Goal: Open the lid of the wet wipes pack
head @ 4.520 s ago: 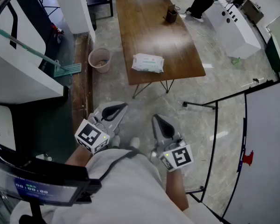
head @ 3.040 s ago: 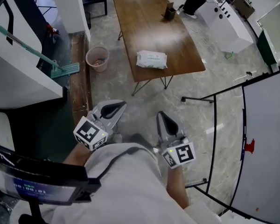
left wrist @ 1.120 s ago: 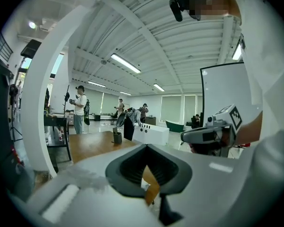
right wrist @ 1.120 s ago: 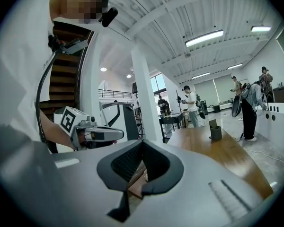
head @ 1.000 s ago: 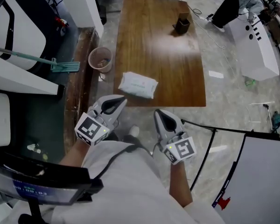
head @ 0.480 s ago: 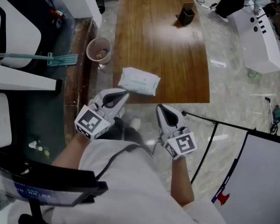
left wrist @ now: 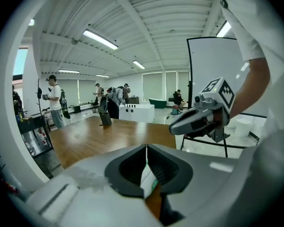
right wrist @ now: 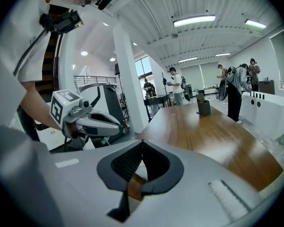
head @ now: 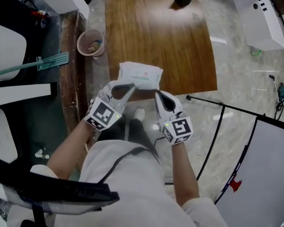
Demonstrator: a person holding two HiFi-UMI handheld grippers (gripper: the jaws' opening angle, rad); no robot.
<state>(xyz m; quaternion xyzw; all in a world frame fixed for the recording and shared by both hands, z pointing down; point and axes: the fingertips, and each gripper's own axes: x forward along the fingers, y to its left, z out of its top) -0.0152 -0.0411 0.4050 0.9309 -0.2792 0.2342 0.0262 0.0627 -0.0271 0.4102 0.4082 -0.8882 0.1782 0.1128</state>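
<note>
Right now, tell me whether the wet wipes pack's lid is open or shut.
Shut, as far as the head view shows: the wet wipes pack lies flat on the table, no flap raised.

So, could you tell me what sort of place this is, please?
Probably a large open lab or workshop hall, not a home: a ribbed ceiling with strip lights, a white equipment cabinet on a bare stone floor, and several people standing beyond a long wooden table.
</note>
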